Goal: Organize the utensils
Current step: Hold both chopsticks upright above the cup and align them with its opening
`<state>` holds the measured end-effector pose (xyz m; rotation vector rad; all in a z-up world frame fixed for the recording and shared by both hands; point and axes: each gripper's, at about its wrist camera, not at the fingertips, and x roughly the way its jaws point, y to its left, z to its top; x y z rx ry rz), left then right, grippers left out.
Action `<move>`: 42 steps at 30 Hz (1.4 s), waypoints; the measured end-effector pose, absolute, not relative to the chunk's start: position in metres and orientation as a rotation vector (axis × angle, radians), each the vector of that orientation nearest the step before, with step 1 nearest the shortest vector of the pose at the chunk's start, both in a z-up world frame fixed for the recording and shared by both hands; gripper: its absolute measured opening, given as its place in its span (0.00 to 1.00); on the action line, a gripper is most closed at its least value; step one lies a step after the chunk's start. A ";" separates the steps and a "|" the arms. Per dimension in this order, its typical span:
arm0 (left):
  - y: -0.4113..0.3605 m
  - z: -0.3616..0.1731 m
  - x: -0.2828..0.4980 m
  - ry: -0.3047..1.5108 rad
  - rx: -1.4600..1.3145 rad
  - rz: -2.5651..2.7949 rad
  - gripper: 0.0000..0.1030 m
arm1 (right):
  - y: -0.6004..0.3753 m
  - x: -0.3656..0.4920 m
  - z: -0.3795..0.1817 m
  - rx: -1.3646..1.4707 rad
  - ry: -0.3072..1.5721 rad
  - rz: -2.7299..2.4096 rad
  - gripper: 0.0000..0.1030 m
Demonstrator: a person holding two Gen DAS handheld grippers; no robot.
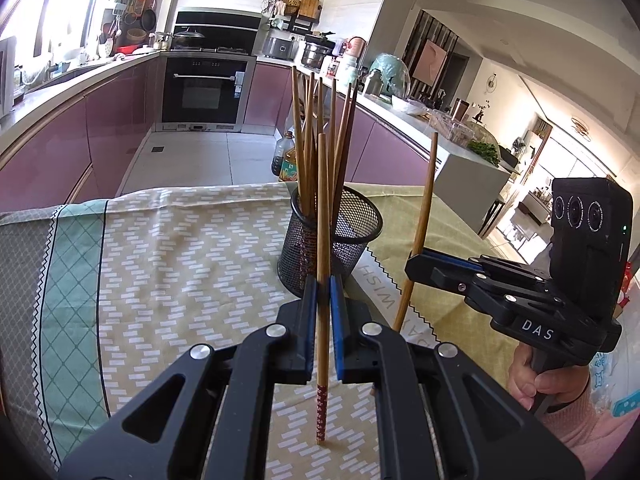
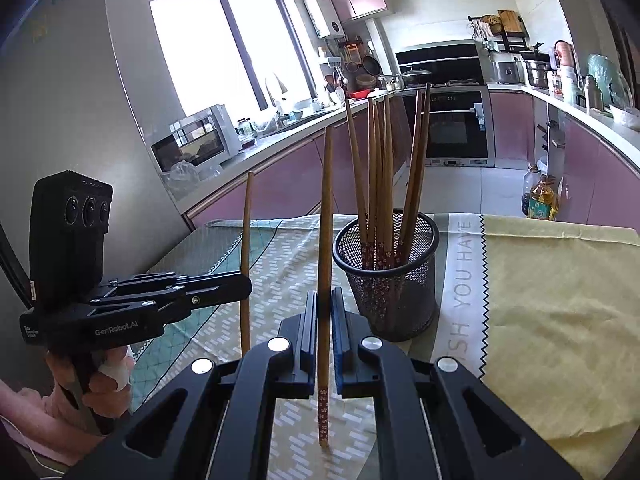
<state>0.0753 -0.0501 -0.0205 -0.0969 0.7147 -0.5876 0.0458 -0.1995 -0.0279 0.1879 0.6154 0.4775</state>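
Each gripper pinches one upright brown chopstick with a red flowered end: left gripper (image 1: 324, 300) holds its chopstick (image 1: 322, 240), right gripper (image 2: 324, 312) its chopstick (image 2: 325, 240), both near the mesh cup (image 2: 396, 292) on the table (image 2: 552, 320).

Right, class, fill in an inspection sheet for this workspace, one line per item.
Surface: table under patterned green-and-yellow cloth.
Job's things: black mesh cup of wooden chopsticks.
Clutter: nothing seen.
Grippers: left gripper shut on one upright wooden chopstick; right gripper shut on another upright chopstick.
Cables: thin white cord at the sleeve.
Surroundings: kitchen, black built-in oven.
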 end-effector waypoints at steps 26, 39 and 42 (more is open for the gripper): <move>-0.054 -0.007 0.076 0.668 -0.093 -0.606 0.07 | -0.205 0.043 -0.009 0.193 0.568 0.478 0.06; -0.056 0.002 0.075 0.645 -0.090 -0.613 0.07 | -0.205 0.045 0.001 0.182 0.543 0.477 0.06; -0.056 0.003 0.075 0.641 -0.088 -0.615 0.07 | -0.205 0.045 0.003 0.181 0.539 0.477 0.06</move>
